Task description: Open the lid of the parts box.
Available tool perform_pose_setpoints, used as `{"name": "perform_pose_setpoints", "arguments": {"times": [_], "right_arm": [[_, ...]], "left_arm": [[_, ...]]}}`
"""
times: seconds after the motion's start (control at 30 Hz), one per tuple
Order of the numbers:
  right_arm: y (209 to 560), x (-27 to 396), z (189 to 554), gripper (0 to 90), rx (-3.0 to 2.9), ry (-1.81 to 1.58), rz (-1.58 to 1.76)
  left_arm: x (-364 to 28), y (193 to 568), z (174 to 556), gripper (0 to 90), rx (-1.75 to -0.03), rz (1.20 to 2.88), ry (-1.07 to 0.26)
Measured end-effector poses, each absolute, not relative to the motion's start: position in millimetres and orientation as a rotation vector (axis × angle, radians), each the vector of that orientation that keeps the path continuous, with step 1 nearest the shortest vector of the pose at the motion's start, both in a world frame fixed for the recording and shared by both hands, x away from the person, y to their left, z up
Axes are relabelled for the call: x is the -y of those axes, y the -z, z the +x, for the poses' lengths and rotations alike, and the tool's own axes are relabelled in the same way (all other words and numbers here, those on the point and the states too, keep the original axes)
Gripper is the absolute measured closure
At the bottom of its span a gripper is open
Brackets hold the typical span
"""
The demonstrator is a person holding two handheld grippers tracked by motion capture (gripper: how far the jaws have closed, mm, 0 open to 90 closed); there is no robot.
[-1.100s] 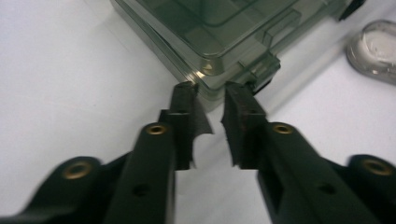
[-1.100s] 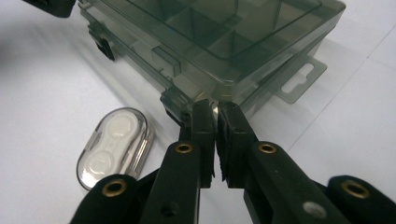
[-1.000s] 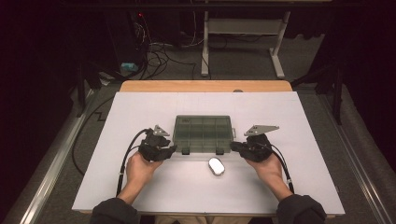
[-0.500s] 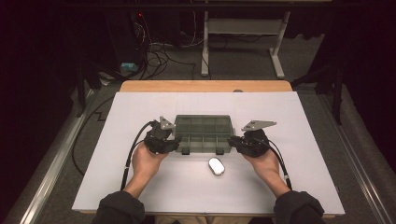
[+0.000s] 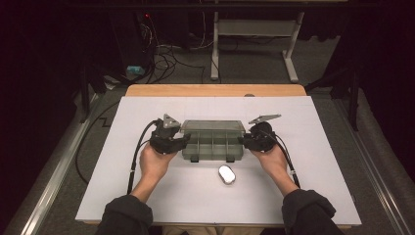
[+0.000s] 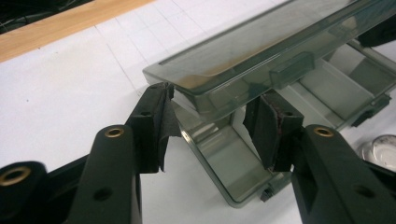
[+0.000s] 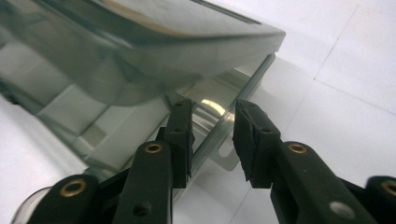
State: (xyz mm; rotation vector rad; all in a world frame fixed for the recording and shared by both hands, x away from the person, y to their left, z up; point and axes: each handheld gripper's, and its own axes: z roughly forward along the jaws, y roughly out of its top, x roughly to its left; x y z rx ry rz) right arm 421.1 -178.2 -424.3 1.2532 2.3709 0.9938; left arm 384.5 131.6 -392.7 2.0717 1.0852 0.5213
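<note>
The clear compartment box [image 5: 213, 139] sits mid-surface, lid part-raised — left gripper [image 6: 210, 128] at its left end, jaws apart around the lid corner; right gripper [image 7: 212, 135] jaws just opening, astride the right wall, not pressing.

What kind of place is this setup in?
Likely a lab recording station: a white-covered table on grey carpet, loose cables and a desk frame behind, and a clear compartment box between hand-held grippers.
</note>
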Motion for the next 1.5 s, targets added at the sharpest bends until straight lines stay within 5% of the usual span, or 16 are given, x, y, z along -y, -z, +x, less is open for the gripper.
{"name": "perform_pose_setpoints", "arguments": {"times": [1.5], "right_arm": [[428.0,176.9,434.0,72.3,-2.417,-0.947,1.331]], "left_arm": [[-131.7,392.9,456.6,68.6,-1.235,1.965,-0.445]]}}
